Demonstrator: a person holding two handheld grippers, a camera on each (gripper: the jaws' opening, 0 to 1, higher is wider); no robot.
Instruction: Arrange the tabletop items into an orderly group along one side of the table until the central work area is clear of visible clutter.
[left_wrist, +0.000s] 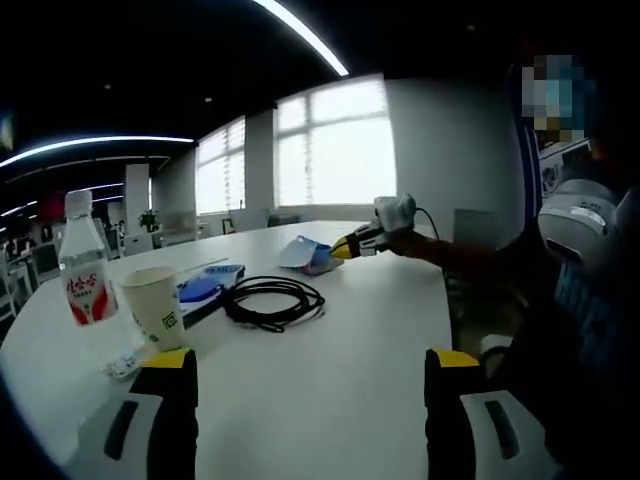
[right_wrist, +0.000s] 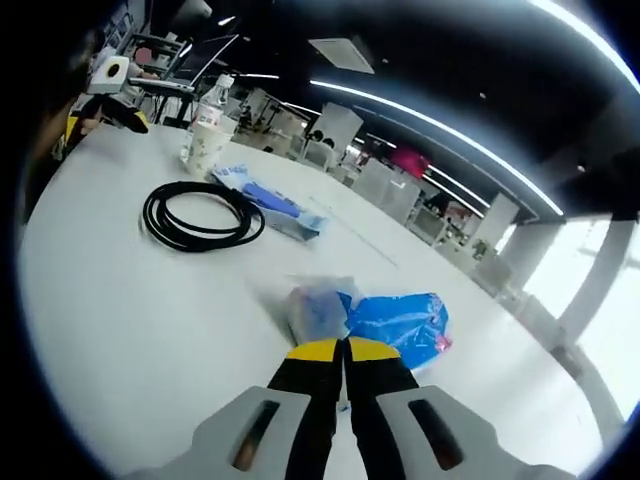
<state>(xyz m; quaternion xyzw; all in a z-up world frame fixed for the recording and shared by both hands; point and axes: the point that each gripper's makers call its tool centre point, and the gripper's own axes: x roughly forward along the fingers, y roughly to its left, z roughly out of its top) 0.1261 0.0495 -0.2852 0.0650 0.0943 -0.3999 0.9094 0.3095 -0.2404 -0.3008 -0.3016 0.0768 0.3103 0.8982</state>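
Left gripper view. Left gripper (left_wrist: 310, 385): yellow-tipped jaws rise from 6 o'clock, wide apart, nothing between them, above bare white desk (left_wrist: 330, 400). Bottle (left_wrist: 84, 265): clear plastic, white cap, red label, upright at 9 o'clock. Cup (left_wrist: 155, 305): paper, pale, green mark, upright, just beside the bottle toward 3 o'clock; whether the two touch cannot be told. Cable (left_wrist: 272, 301): black, coiled, flat on the desk near centre. Blue pack (left_wrist: 208, 284): flat, between cup and cable, toward 12 o'clock of both. Wrapper (left_wrist: 306, 254): blue and white, crumpled, on the desk past the cable toward 1 o'clock. Right gripper (left_wrist: 348, 245): enters from 3 o'clock in a person's hand, its yellow tip at the wrapper. Person: seated at 3 o'clock, arm stretched over the desk.

Right gripper view. Right gripper (right_wrist: 343, 352): jaws rise from 6 o'clock, drawn together, clamped on the near edge of the wrapper (right_wrist: 395, 325), which lies on the desk (right_wrist: 130, 320) just past the tips; a clear part of it sits at 11 o'clock of the blue part. Cable (right_wrist: 200, 215): coiled, well apart from the wrapper, toward 10 o'clock. Blue pack (right_wrist: 270, 205): just beside the cable at its 3 o'clock side. Cup (right_wrist: 208, 142) and bottle (right_wrist: 214, 98): upright, close together, at 11 o'clock beyond the cable. Left gripper (right_wrist: 108, 95): at 10 o'clock, far edge of the desk, jaw state not legible here.
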